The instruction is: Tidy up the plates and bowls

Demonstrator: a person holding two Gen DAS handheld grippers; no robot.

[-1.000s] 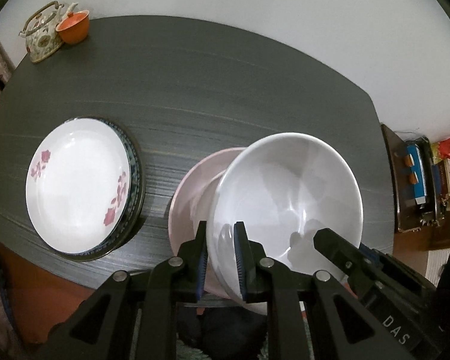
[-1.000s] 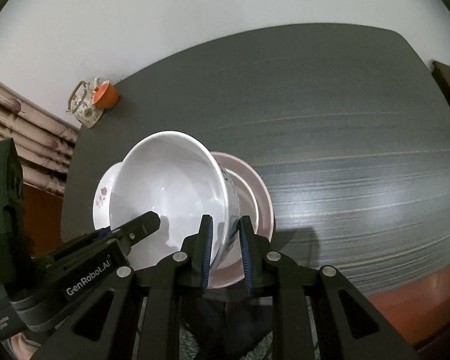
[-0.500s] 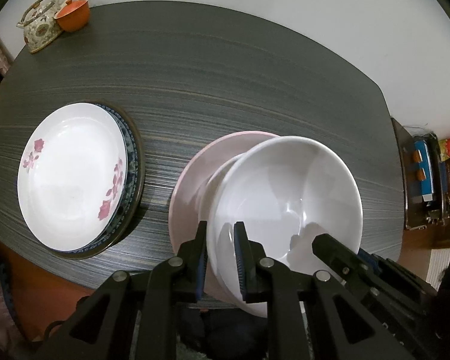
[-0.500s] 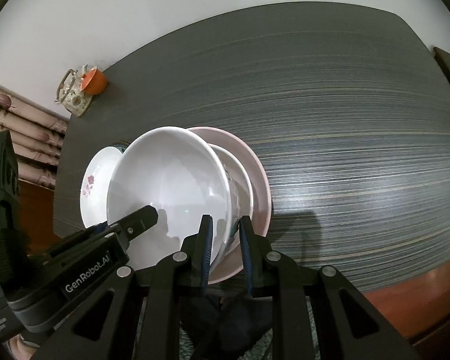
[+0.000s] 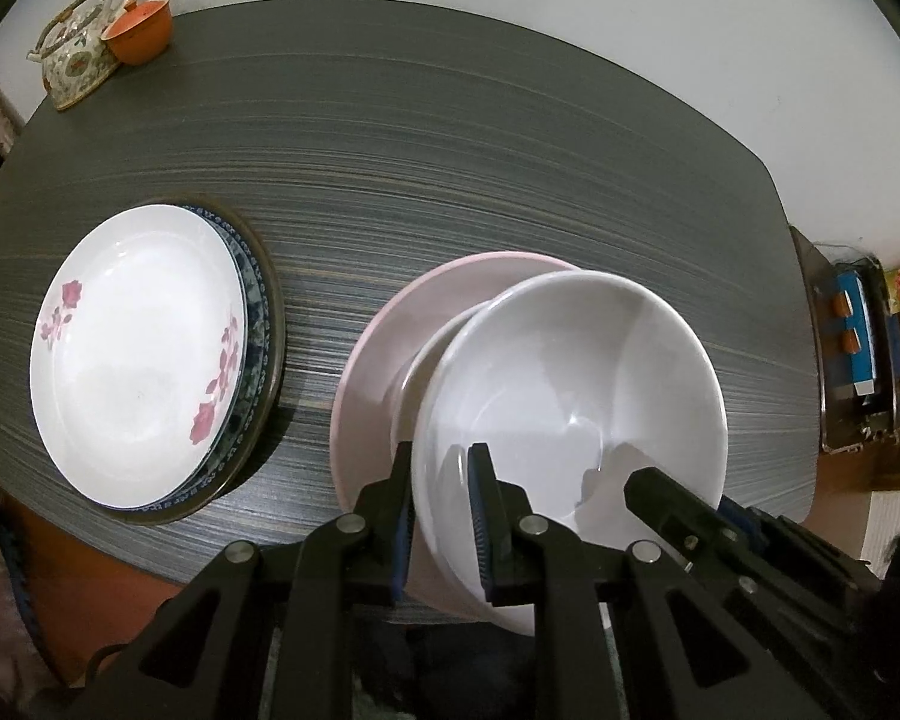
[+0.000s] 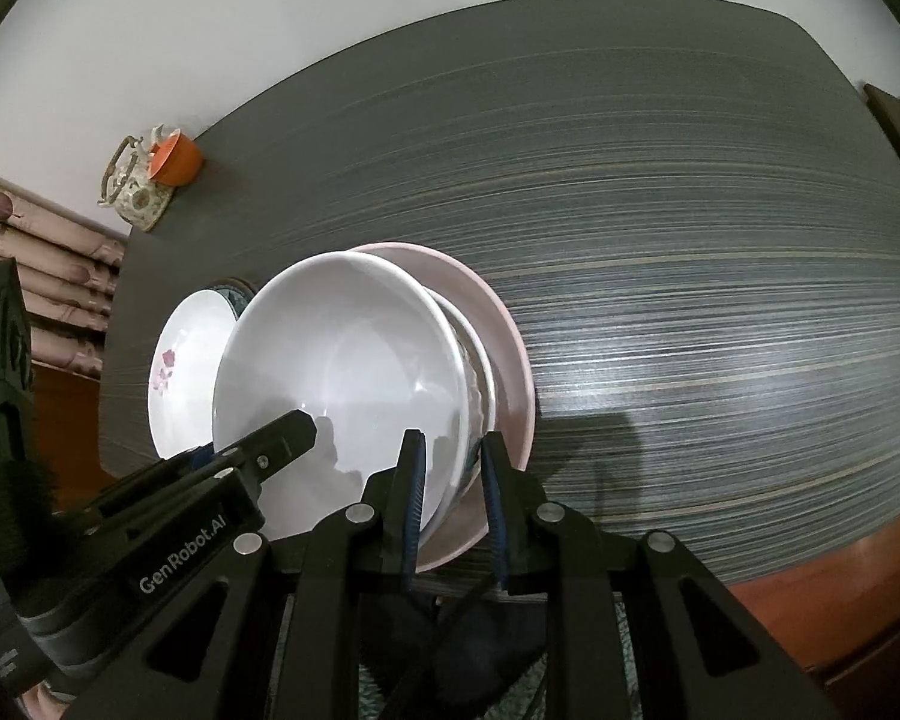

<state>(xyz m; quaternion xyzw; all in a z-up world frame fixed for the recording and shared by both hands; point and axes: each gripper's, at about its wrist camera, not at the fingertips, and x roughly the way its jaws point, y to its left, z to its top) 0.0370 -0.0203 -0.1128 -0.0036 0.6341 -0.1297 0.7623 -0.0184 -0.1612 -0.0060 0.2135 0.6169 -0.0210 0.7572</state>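
Observation:
Both grippers hold one plain white bowl [image 5: 570, 408] by its rim. My left gripper [image 5: 441, 492] is shut on the near-left rim, one finger inside and one outside. My right gripper [image 6: 453, 468] is shut on the opposite rim and also shows at the lower right of the left wrist view [image 5: 660, 486]. The bowl hangs tilted over a second, patterned bowl [image 6: 477, 372] that stands on a pink plate [image 5: 378, 360]. Whether the two bowls touch I cannot tell. A white flowered plate [image 5: 138, 360] lies on a blue-patterned plate [image 5: 258, 300] to the left.
The dark striped table [image 5: 450, 150] ends close under both grippers. A flowered teapot [image 5: 72, 60] and an orange cup [image 5: 138, 33] stand at the far left corner. A low cabinet with small items [image 5: 852, 348] is beyond the table's right edge. Curtains [image 6: 42, 264] hang at the left.
The white bowl, held by both grippers, has come down nearer the patterned bowl on the pink plate. Both grips are unchanged.

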